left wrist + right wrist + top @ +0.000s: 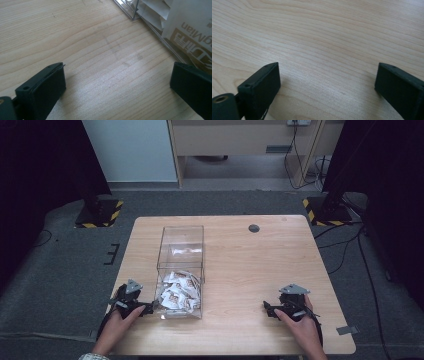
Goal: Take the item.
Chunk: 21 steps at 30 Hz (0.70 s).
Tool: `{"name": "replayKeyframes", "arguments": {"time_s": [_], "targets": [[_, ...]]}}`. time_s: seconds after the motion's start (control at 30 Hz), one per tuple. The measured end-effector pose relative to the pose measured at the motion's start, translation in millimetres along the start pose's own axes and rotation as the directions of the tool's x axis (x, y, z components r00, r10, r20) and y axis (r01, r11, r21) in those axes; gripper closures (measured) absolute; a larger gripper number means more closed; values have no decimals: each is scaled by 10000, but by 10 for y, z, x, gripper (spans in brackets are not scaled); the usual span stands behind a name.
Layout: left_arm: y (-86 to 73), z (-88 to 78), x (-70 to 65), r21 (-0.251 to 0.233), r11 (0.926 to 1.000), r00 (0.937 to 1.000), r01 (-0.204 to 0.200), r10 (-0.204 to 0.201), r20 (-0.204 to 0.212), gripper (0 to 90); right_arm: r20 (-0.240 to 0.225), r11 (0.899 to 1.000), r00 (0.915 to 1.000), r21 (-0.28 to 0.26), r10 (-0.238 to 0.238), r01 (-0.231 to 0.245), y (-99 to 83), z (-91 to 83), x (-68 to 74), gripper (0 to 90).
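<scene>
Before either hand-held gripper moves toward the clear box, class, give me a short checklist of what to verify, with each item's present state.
1. Left hand-held gripper open, nothing between jaws: ok.
2. Right hand-held gripper open over bare wood: ok.
3. Clear plastic rectangular box upright on the light wooden table: ok.
4. White printed sachets piled inside the box's near end: ok.
5. Left hand-held gripper beside the box wall, not touching: cannot tell.
6. Box has a lid: cannot tell.

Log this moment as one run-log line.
left gripper: open, empty, beside clear box | right gripper: open, empty, over bare table | packets: in box's near end
</scene>
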<state>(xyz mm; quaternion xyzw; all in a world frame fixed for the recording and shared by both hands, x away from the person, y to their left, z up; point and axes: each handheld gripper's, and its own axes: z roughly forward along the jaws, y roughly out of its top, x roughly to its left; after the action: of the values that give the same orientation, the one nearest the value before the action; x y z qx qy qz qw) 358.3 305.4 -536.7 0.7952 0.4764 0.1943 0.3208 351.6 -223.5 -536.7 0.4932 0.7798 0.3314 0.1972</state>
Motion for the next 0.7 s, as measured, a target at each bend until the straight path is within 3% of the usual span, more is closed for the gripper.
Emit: {"name": "replayKeyframes", "arguments": {"time_s": [0.17,0.37,0.5,0.7], "targets": [[-1,1,0,-8,10000,10000,1,-1,4,0,-104,9999,9999,-37,115,-115,54,-69,12,102],[0,0,0,0,10000,10000,0,0,2,0,-67,9998,9999,-121,-157,157,100,-127,47,121],[0,0,0,2,10000,10000,-1,1,2,0,-166,9999,9998,115,-91,93,121,-131,59,91],[0,0,0,1,10000,10000,-3,3,2,0,-176,9996,9995,-127,-249,247,142,-152,90,78]]}}
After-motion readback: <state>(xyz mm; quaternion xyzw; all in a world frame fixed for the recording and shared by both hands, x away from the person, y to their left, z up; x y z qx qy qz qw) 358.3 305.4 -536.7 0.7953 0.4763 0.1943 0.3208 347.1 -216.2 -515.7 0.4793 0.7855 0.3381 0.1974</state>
